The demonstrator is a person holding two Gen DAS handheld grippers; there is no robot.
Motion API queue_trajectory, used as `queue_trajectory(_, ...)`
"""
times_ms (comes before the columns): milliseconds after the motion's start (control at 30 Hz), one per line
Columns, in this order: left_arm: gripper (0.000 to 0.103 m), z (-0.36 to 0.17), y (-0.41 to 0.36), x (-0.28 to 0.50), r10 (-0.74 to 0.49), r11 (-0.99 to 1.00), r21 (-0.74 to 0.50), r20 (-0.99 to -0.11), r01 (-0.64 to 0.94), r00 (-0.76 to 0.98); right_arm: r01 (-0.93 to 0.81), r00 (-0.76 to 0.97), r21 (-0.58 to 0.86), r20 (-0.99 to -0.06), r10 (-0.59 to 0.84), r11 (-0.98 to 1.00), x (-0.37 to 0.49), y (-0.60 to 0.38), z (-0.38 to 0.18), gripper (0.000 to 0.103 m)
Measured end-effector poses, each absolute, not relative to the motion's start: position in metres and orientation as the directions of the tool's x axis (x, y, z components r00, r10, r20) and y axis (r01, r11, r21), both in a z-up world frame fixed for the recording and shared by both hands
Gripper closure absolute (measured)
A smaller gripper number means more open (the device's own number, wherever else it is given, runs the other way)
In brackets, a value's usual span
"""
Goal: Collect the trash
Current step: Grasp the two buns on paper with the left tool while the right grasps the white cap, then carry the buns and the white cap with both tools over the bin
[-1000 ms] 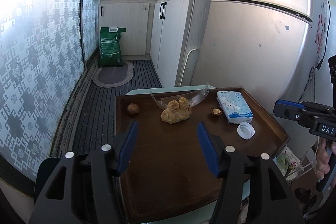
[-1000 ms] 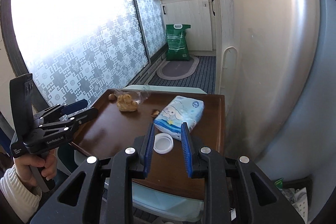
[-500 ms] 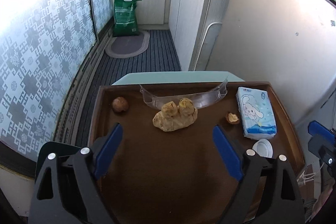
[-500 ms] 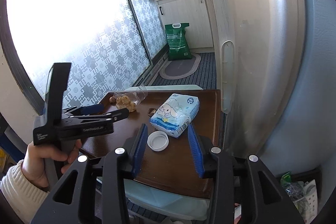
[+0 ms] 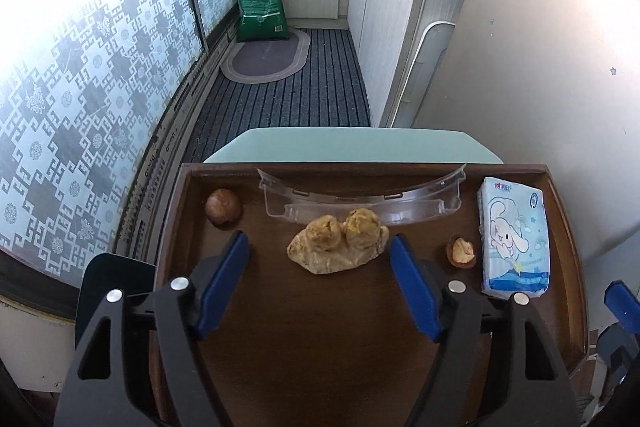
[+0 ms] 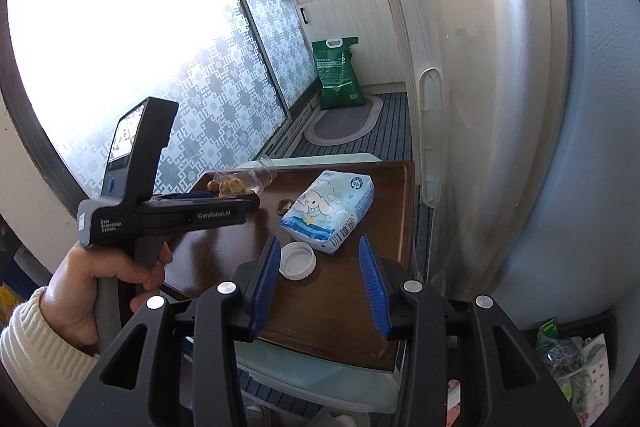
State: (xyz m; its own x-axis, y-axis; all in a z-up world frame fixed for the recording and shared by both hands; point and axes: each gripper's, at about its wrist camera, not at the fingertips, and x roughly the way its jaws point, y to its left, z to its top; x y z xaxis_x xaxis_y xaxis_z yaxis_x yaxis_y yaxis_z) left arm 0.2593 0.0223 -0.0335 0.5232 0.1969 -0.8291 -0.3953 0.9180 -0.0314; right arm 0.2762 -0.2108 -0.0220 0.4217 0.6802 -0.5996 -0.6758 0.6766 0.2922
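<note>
The likeliest slip, as I judge it, is the left claw (image 5: 318,259) coming down on the crumpled brown scrap with the two yellowish lumps (image 5: 340,243) and catching the clear curved plastic piece (image 5: 360,201) that lies touching it on the far side, so both drag across the worktop (image 5: 304,347) or the lumps roll off. That claw is spread wide with nothing between its pads, jaws closing a little, and the scrap sits just ahead of its tips, roughly centred between them. The small shell fragment (image 5: 462,251) (beside the tissue pack (image 5: 514,239)) could be nudged by the right-hand pad. A brown nut (image 5: 223,201) lies well to the left, apart. The right claw (image 6: 318,275) is moderately open and widening, empty; the white cap (image 6: 298,260) lies just beyond its left pad, nearly touching the tissue pack, so a careless close could pinch the pack instead
</note>
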Motion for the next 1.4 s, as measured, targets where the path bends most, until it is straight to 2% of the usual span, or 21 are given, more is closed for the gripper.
queue_trajectory(167,0.029,-0.033,0.024,0.262,0.201,0.914,-0.036,-0.825,-0.404,0.528,-0.683,0.408,0.293,-0.607,0.682,0.669,0.274,-0.210,-0.022,0.054)
queue_trajectory(233,0.041,-0.033,0.021,0.263,0.202,0.920,-0.028,-0.820,-0.390,0.535,-0.688,0.394,0.290,-0.621,0.678,0.665,0.274,-0.207,-0.025,0.051)
queue_trajectory(267,0.055,-0.032,0.020,0.263,0.200,0.924,-0.027,-0.815,-0.381,0.543,-0.689,0.388,0.285,-0.630,0.672,0.666,0.272,-0.206,-0.026,0.050)
queue_trajectory(700,0.055,-0.027,0.027,0.241,0.119,0.926,-0.133,-0.787,-0.355,0.606,-0.715,0.373,0.199,-0.702,0.607,0.670,0.263,-0.165,-0.042,0.050)
queue_trajectory(833,0.055,-0.019,0.024,0.219,0.104,0.925,-0.173,-0.742,-0.338,0.662,-0.705,0.390,0.169,-0.719,0.575,0.689,0.265,-0.159,-0.050,0.050)
queue_trajectory(1033,0.056,-0.002,0.022,0.184,0.092,0.927,-0.214,-0.665,-0.307,0.742,-0.699,0.429,0.111,-0.726,0.538,0.707,0.262,-0.147,-0.052,0.057)
queue_trajectory(1200,0.056,0.017,0.030,0.159,0.105,0.931,-0.220,-0.600,-0.290,0.793,-0.685,0.466,0.064,-0.727,0.504,0.726,0.264,-0.139,-0.054,0.072)
queue_trajectory(1400,0.056,0.036,0.052,0.131,0.116,0.934,-0.230,-0.533,-0.275,0.838,-0.681,0.492,0.014,-0.732,0.471,0.732,0.259,-0.132,-0.053,0.073)
